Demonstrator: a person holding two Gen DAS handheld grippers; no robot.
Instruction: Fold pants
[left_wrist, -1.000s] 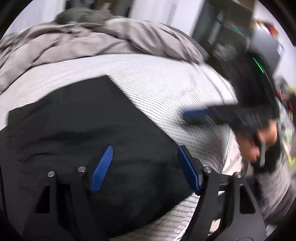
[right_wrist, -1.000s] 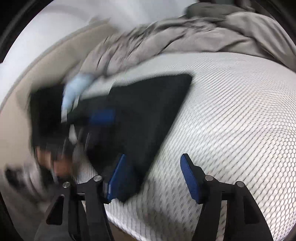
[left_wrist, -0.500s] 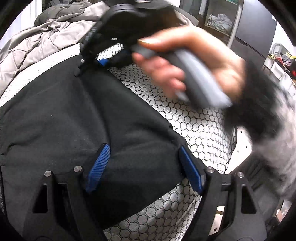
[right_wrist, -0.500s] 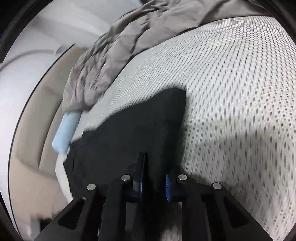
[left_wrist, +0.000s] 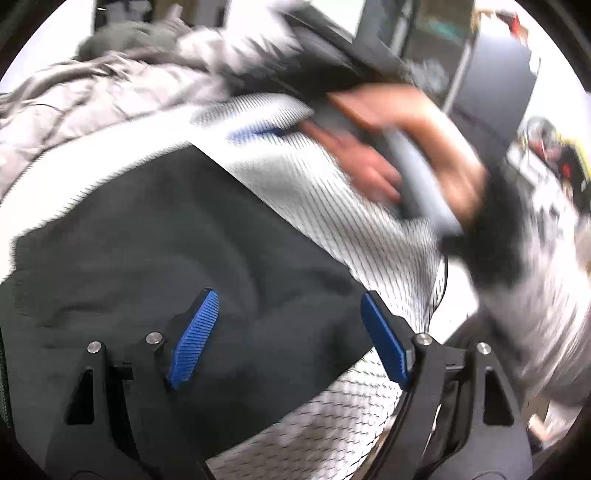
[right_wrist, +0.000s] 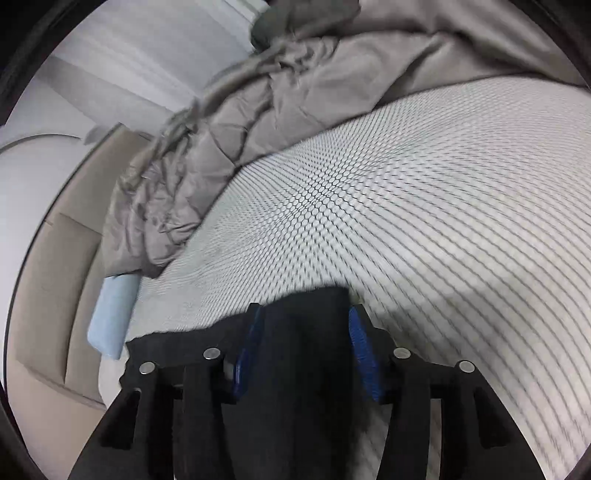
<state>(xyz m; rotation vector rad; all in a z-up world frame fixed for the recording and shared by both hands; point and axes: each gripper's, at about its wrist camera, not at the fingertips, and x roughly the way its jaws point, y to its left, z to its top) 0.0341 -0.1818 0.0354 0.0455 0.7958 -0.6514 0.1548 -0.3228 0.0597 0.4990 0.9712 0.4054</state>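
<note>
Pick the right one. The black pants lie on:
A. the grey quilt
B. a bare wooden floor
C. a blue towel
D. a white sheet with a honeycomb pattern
D: the pants are spread flat on the white patterned sheet, while the grey quilt is bunched up apart from them at the far side.

Your left wrist view is heavily motion-smeared: the hand (left_wrist: 402, 155) crossing the far right is a streaky blur, and the bed sheet (left_wrist: 332, 192) pattern runs into lines. The right wrist view is sharper, soft only near the bottom. Light is even and indoor-bright with faint shadows. Both frames bow hard at the edges, with black corners.
</note>
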